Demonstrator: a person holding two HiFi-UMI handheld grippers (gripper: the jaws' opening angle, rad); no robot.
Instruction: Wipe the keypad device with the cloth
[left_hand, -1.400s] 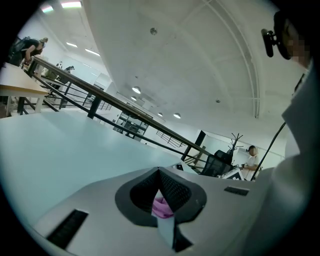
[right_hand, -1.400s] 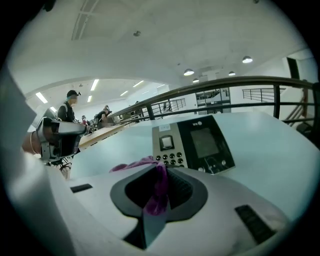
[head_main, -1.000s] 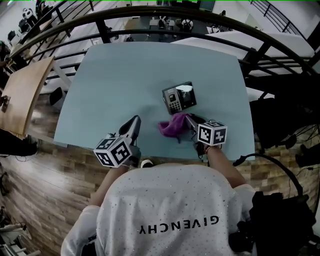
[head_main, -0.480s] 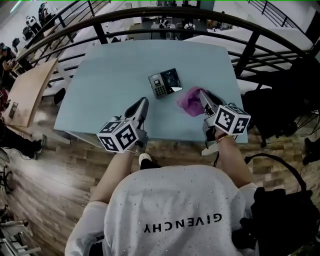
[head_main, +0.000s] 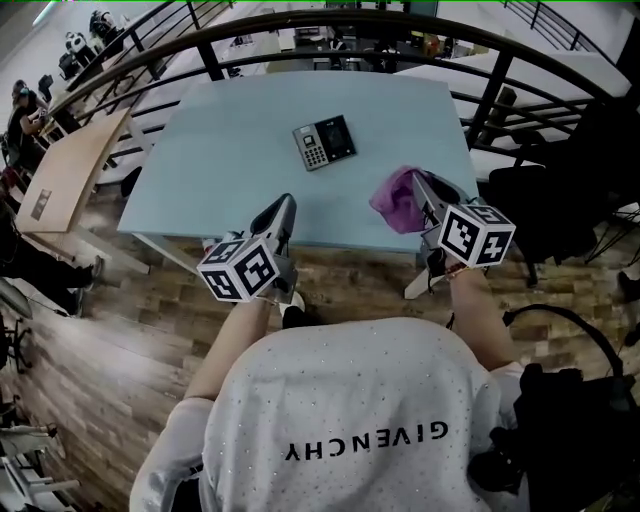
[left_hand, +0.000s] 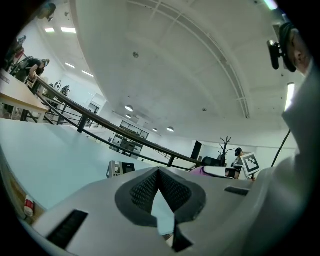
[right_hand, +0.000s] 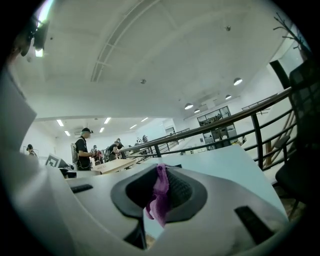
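GIVENCHY shirt (head_main: 360, 420), right hand-held gripper (right_hand: 161, 172) pinching cloth (head_main: 396, 200)

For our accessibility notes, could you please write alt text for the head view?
Seen from above, the right claw holds a purple cloth above the near right corner of a pale blue table, well apart from the keypad device lying near the table's middle. The empty left claw hovers at the near edge.

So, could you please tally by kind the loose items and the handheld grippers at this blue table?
Keypad device: 1
Purple cloth: 1
Grippers: 2, the left gripper and the right gripper
Total: 4
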